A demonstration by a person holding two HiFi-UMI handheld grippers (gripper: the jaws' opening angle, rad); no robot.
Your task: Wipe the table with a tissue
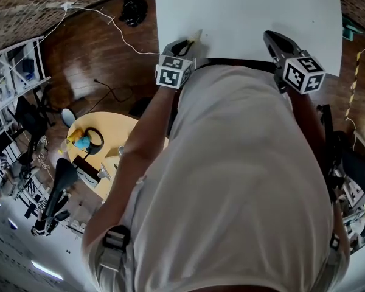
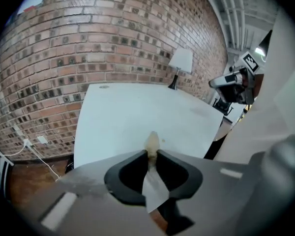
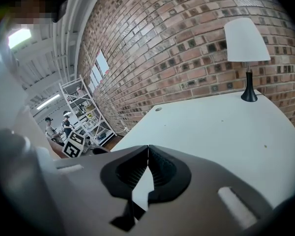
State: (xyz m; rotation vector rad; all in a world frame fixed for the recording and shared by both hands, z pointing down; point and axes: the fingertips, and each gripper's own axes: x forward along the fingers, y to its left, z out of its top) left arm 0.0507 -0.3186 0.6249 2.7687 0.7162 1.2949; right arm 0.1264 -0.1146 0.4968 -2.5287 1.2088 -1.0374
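At the near edge of a white desk (image 2: 128, 114), the left gripper (image 2: 152, 152) is clamped on a small wad of beige tissue (image 2: 152, 141). The jaws pinch it at their very tips. A nub of it pokes out ahead at 12 o'clock, its long axis in line with the jaws. A paler tail of the same sheet hangs back between them toward 6 o'clock.

From above, the tissue sits just over the desk's near border, left of centre. No view settles whether it touches the surface or hangs just clear of it.

The bare top runs away from the wad at 12 o'clock, out to a lamp (image 2: 181, 63) at about 1 o'clock by the far corner and a brick wall (image 2: 113, 33) behind it.

The right gripper (image 3: 148, 149) hovers over the same near edge at 3 o'clock of the left one, well apart from it. Its jaws are closed together with nothing between them.

The coming stroke looks to be the left hand's alone, since it holds the tissue and the unwiped surface lies straight ahead of it. The wad probably needs pressing flat onto the desk before it sweeps. Held so near its end, the small nub may cover only a narrow strip with each pass.
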